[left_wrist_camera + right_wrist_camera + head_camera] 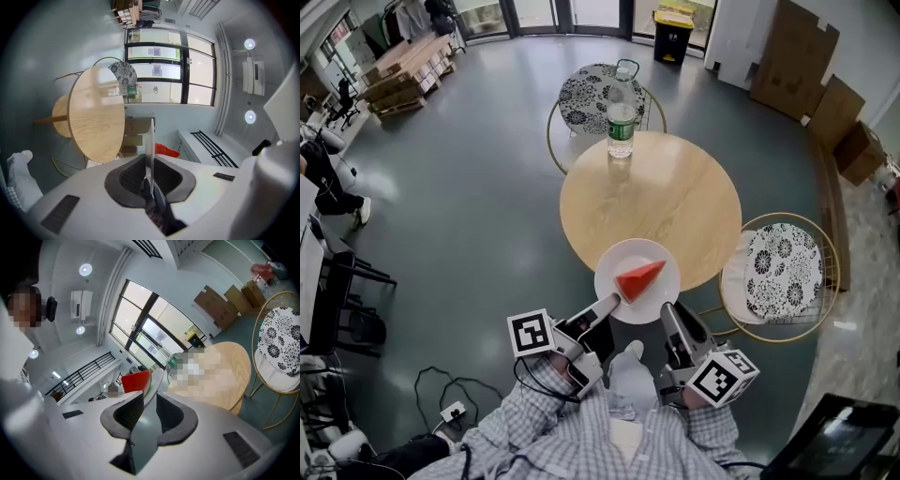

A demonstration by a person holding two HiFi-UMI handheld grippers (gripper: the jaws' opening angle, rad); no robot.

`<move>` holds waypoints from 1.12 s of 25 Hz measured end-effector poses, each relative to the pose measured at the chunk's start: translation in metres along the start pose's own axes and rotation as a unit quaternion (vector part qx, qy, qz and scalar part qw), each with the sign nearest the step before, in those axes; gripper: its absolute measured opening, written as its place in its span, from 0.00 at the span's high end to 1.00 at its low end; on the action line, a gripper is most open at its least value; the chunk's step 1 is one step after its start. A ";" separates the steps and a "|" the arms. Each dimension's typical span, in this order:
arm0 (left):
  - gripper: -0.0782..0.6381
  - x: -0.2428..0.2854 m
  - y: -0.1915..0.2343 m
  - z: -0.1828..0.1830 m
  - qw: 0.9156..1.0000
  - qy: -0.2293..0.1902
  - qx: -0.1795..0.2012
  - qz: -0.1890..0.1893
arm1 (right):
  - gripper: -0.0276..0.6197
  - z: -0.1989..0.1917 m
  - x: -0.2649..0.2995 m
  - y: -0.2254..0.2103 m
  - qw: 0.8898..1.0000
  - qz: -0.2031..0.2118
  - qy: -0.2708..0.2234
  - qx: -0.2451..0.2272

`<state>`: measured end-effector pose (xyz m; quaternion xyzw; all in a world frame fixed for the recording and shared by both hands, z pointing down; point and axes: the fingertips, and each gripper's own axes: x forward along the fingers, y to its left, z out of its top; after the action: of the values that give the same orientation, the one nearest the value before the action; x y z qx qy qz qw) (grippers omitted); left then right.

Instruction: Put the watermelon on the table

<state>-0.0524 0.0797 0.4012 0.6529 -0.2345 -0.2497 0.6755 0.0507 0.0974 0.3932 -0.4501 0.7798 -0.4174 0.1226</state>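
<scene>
A red wedge of watermelon (639, 278) lies on a white plate (654, 302) held over the near edge of the round wooden table (656, 192). My left gripper (614, 300) is shut on the plate's left rim, and my right gripper (667, 309) is shut on its near right rim. In the left gripper view the plate (150, 138) runs edge-on between the closed jaws of the left gripper (149, 180), with the watermelon (166, 150) behind it. In the right gripper view the plate rim (158, 379) sits clamped in the right gripper (149, 408), the watermelon (136, 380) on it.
A clear water bottle (621, 117) stands at the table's far edge. One patterned-cushion wire chair (600, 94) sits behind the table and another (783, 272) at its right. Cardboard boxes (811, 66) lean at the far right; cables (450, 394) lie on the floor at the lower left.
</scene>
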 end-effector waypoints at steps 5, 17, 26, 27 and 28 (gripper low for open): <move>0.84 0.012 0.003 -0.001 1.000 -0.011 0.004 0.001 | 0.82 0.009 0.002 -0.011 1.000 0.010 0.005 0.000; 0.84 0.065 0.005 -0.006 1.000 -0.025 0.000 0.013 | 0.82 0.051 0.004 -0.048 1.000 0.017 0.013 0.012; 0.84 0.087 0.014 0.008 1.000 -0.017 0.001 0.019 | 0.82 0.062 0.020 -0.066 1.000 0.007 0.009 0.014; 0.84 0.090 0.015 0.009 1.000 -0.016 0.001 0.019 | 0.82 0.063 0.021 -0.069 1.000 0.004 0.009 0.014; 0.84 0.094 0.017 0.011 1.000 -0.014 0.000 0.019 | 0.82 0.065 0.023 -0.071 1.000 0.002 0.008 0.015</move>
<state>0.0130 0.0117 0.4174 0.6451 -0.2561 -0.2456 0.6767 0.1173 0.0265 0.4114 -0.4435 0.7753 -0.4324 0.1232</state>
